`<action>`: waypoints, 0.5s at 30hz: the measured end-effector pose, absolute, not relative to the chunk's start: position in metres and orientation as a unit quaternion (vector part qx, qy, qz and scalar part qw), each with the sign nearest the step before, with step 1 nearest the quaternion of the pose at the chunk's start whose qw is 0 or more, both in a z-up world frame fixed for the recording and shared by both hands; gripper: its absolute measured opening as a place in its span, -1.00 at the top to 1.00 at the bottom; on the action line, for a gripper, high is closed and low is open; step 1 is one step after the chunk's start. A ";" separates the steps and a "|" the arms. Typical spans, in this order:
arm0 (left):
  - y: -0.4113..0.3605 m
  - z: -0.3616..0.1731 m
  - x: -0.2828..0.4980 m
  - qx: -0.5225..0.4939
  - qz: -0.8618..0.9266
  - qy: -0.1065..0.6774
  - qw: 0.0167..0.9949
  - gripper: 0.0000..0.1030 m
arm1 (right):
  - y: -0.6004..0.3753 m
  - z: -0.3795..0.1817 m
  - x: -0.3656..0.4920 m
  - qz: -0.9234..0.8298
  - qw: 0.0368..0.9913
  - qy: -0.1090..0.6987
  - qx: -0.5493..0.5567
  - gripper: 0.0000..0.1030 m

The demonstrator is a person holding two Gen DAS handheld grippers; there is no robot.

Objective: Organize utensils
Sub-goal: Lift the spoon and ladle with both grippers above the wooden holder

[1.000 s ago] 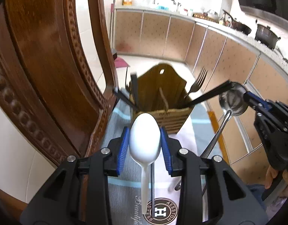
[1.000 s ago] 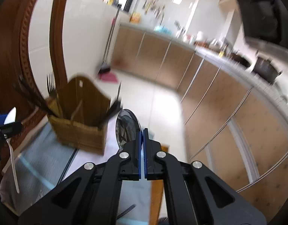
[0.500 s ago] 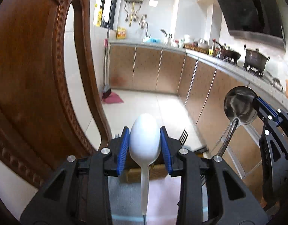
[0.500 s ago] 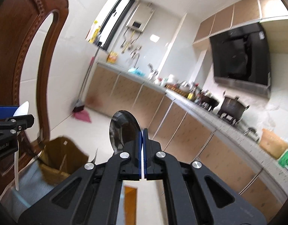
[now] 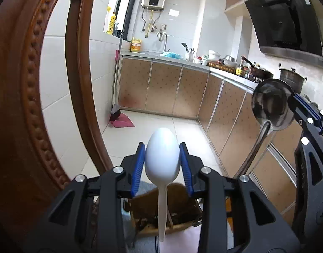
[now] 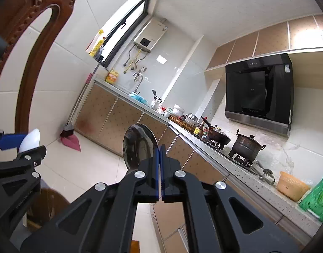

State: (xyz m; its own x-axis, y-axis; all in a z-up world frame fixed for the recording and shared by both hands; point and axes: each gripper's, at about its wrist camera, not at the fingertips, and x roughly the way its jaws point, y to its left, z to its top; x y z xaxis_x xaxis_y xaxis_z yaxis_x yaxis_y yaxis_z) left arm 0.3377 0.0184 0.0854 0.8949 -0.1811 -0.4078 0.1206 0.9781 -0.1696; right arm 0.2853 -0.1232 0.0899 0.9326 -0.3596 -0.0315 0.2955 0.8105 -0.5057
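Left gripper (image 5: 162,164): raised, level, jaws clamped on the bowl of the white spoon (image 5: 162,160); handle hangs down over the wooden utensil holder (image 5: 172,208).
Right gripper (image 6: 160,168): tilted up, jaws closed on the edge of the metal ladle (image 6: 139,145), bowl upward.
Chair back (image 5: 20,105): on the left.

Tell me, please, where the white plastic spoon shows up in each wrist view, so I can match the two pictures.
Left wrist: white plastic spoon at lower centre, bowl up, clamped in the left gripper.
Right wrist: only its bowl shows at the far left edge, in that same gripper.
Shared landmark: the pink dustpan on the floor.
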 end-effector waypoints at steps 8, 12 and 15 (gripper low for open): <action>0.027 0.051 0.365 -0.090 -0.077 0.165 0.979 0.35 | -0.127 0.059 0.306 -0.184 0.953 0.036 -0.237 0.96; 0.014 0.049 0.362 -0.051 -0.067 0.154 0.984 0.35 | -0.121 0.039 0.308 -0.180 0.950 0.028 -0.252 0.96; 0.002 0.046 0.357 -0.032 -0.061 0.142 0.988 0.35 | -0.118 0.030 0.308 -0.177 0.949 0.025 -0.259 0.96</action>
State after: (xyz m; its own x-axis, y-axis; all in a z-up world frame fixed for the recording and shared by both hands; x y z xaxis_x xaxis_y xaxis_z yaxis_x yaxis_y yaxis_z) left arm 0.3567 0.0020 0.0457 0.9525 -0.1296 -0.2757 0.1113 0.9905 -0.0810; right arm 0.3081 -0.1180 0.0296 0.9359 -0.3496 0.0439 0.3233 0.8027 -0.5010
